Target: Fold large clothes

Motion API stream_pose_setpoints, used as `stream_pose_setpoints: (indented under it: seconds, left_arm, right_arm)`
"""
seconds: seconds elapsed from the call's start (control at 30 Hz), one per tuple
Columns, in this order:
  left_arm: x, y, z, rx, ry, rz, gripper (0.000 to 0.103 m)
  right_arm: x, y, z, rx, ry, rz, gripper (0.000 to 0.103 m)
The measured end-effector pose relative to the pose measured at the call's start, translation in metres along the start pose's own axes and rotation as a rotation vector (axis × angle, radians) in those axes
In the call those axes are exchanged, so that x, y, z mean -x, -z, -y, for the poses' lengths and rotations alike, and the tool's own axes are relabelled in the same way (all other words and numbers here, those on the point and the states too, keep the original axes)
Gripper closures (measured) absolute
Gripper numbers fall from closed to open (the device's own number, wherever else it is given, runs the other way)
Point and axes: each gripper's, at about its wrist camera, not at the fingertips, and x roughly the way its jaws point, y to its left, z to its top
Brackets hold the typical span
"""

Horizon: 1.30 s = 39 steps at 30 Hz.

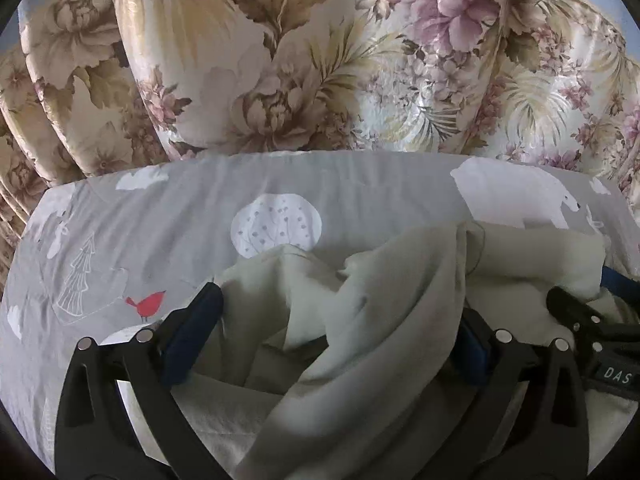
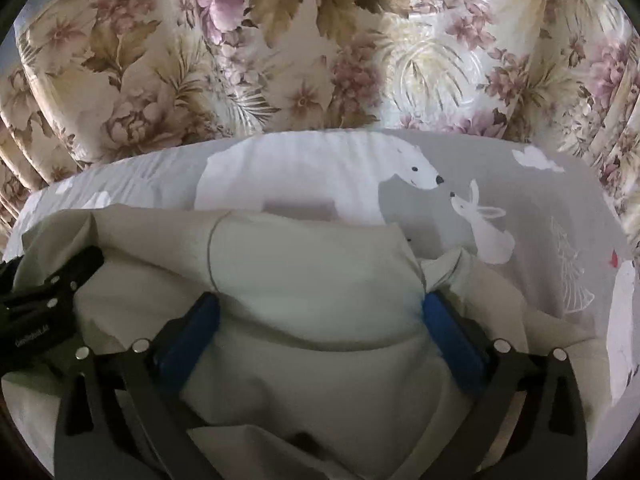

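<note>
The garment (image 2: 312, 280) under my claws is plain pale cream. My pads (image 2: 452, 340) are blue on black fingers. The bed sheet (image 1: 180, 208) is grey with white bears, trees (and one red bird (image 1: 146, 304)). The curtain (image 1: 320, 60) shows pink and tan flowers.

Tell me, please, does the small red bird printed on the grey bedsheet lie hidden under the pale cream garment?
No, the red bird shows uncovered on the grey bedsheet, left of the cream garment.
</note>
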Motion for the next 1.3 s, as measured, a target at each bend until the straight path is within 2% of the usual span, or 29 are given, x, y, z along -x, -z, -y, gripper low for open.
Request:
stream_pose_setpoints:
  seconds: [0.13,0.3,0.4,0.47,0.57,0.63,0.73,0.8,0.9,1.13,1.17,1.27,1.3]
  left_arm:
    - [0.011,0.000,-0.002,0.013,0.036,0.035,0.003]
    - [0.075,0.012,-0.028,0.082,0.149,0.152,0.003]
    - [0.111,0.035,-0.036,0.051,0.114,0.203,0.003]
    - [0.124,0.051,-0.037,0.041,0.089,0.225,0.003]
    - [0.123,0.070,-0.039,0.031,0.019,0.192,0.003]
    - [0.110,0.079,-0.043,0.038,-0.013,0.135,0.003]
    - [0.080,0.092,-0.052,0.042,-0.061,0.037,0.003]
    - [0.070,0.095,-0.061,0.068,-0.024,-0.011,0.003]
    - [0.076,0.093,-0.072,0.114,0.004,-0.013,0.003]
    - [0.144,0.109,-0.076,0.093,0.071,0.134,0.003]
    - [0.159,0.117,-0.076,0.084,0.067,0.164,0.003]
    - [0.197,0.143,-0.074,0.056,-0.014,0.216,0.003]
    - [0.207,0.153,-0.075,0.060,-0.011,0.229,0.003]
  right_arm:
    - [0.012,0.002,0.003,-0.016,-0.034,0.040,0.003]
    - [0.093,0.020,0.010,-0.038,-0.117,0.203,0.002]
    - [0.131,0.044,0.006,-0.009,-0.124,0.226,0.002]
    - [0.139,0.057,0.003,0.022,-0.121,0.219,0.002]
    - [0.131,0.072,0.009,0.028,-0.094,0.178,0.002]
    - [0.117,0.080,0.014,0.013,-0.093,0.130,0.002]
    - [0.098,0.092,0.013,0.052,-0.021,0.102,0.002]
    - [0.082,0.096,0.015,0.058,-0.008,0.030,0.002]
    - [0.086,0.093,0.018,0.043,-0.024,0.020,0.003]
    - [0.163,0.120,0.020,0.054,-0.086,0.155,0.002]
    - [0.178,0.130,0.023,0.049,-0.093,0.172,0.002]
    - [0.209,0.160,0.028,0.024,-0.094,0.188,0.002]
    - [0.217,0.169,0.030,0.020,-0.105,0.191,0.002]
